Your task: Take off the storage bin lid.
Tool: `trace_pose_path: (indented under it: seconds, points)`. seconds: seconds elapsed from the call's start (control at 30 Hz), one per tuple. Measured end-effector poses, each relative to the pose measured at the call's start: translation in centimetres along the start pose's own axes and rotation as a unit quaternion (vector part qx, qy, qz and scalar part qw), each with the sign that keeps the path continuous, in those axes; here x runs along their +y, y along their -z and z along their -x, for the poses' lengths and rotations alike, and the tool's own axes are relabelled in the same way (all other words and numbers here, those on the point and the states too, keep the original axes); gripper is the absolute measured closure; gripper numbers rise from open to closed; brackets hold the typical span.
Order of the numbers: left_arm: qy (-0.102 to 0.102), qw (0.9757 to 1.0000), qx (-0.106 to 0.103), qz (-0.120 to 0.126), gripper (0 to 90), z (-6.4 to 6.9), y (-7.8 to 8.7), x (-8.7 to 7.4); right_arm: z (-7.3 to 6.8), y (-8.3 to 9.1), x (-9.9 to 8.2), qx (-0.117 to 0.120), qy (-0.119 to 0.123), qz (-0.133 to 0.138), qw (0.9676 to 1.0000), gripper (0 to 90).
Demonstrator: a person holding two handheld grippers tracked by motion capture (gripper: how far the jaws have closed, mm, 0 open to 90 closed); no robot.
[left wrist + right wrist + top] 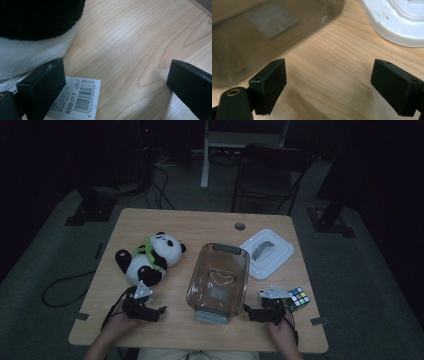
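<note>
Bare tabletop [175, 222] runs along the far edge and in the near strip between the two hands. The clear tub [218, 280] blocks the middle, with the panda toy [150, 257] just left of it and the white lid [266, 253] to its far right. A puzzle cube [298, 299] crowds the right gripper [255, 312], leaving little room there.

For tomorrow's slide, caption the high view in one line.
Open left gripper beside a panda plush, open right gripper beside a clear container.
</note>
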State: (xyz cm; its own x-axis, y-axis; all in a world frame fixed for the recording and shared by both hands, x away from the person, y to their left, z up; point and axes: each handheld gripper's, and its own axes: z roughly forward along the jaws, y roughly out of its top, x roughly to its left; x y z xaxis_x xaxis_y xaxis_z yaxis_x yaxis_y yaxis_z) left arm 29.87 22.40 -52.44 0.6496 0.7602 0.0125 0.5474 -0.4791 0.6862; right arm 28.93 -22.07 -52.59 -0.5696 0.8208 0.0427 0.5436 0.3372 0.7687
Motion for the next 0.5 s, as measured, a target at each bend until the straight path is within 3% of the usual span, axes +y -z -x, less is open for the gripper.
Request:
trace_pose_path:
  seconds: [0.1, 0.27, 0.5]
  points:
    - [0.000, 1.0000, 0.000, 0.000, 2.6, 0.01, 0.00, 0.00, -0.02, 0.09, -0.19, -0.005, 0.007, -0.014, 0.9999, 13.0]
    - [0.000, 1.0000, 0.000, 0.000, 2.6, 0.01, 0.00, -0.01, 0.17, 0.22, -0.39, 0.006, -0.004, -0.024, 0.9997, 13.3]
    - [0.000, 1.0000, 0.000, 0.000, 2.6, 0.00, 0.00, -0.01, -0.40, 0.07, -0.37, -0.012, 0.017, -0.033, 0.9993, 12.9]
